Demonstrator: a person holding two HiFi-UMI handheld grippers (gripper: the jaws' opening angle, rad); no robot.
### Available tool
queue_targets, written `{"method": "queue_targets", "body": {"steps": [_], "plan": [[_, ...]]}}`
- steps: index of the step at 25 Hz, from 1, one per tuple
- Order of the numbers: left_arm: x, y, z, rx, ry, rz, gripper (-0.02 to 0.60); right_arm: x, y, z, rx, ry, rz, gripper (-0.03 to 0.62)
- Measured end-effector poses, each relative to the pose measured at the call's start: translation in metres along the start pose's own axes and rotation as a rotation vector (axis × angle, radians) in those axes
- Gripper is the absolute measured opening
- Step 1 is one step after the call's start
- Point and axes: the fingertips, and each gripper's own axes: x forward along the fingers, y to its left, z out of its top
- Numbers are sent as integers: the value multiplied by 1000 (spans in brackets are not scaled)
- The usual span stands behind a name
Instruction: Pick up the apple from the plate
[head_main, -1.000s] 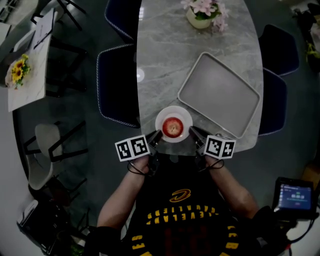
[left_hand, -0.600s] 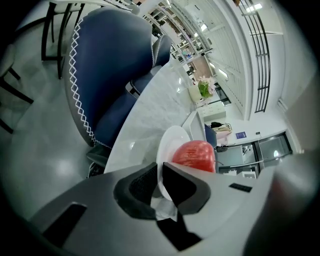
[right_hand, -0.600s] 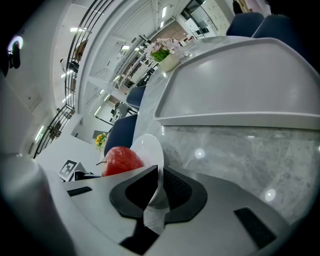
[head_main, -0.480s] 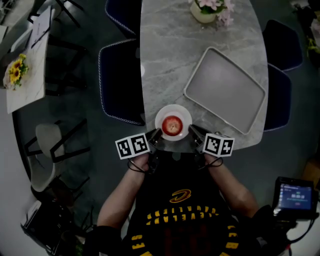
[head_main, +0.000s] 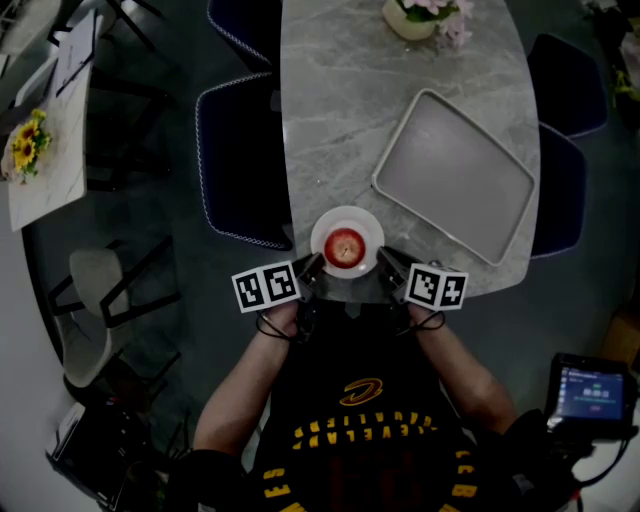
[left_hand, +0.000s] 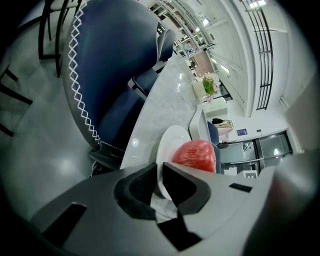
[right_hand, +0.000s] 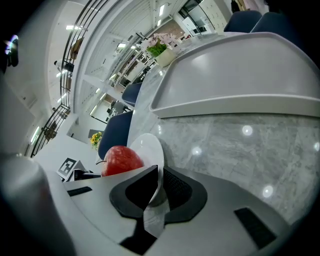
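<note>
Head view shows the round red apple (head_main: 345, 245) centred on the small white plate (head_main: 347, 213) near the edge of the grey marble table (head_main: 340, 120), my left tongs (head_main: 314, 266) and right tongs (head_main: 384, 261) each pinching opposite rims, so I should lift level and evenly.

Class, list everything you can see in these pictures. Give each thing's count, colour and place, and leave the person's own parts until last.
apple: one, red, on the plate
plate: one, white, at the near edge of the table
tray: one, grey, on the table beyond the plate, to the right
table: one, grey marble, centre
flower pot: one, pale with pink flowers, at the table's far end
chairs: four, dark blue, two on each side of the table
yellow flowers: one bunch, on the white side table, far left
screen device: one, dark, lit, lower right
left gripper: grey, shut on the plate's left rim
right gripper: grey, shut on the plate's right rim
</note>
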Motion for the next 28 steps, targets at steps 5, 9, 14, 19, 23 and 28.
{"method": "queue_targets", "body": {"steps": [5, 9, 14, 19, 23, 28], "plan": [[2, 2, 2, 2, 16, 2, 37, 4, -1, 1, 6, 4, -8, 41], [3, 3, 0, 2, 25, 7, 37, 5, -4, -1, 10, 10, -13, 41], [2, 5, 0, 4, 31, 11, 37, 7, -5, -4, 8, 15, -17, 41], [4, 5, 0, 4, 31, 8, 37, 6, -5, -3, 4, 16, -16, 41], [6, 5, -1, 10, 33, 9, 38, 7, -7, -3, -4, 14, -16, 41], [8, 6, 1, 24, 43, 16, 38, 10, -8, -2, -8, 17, -18, 43]]}}
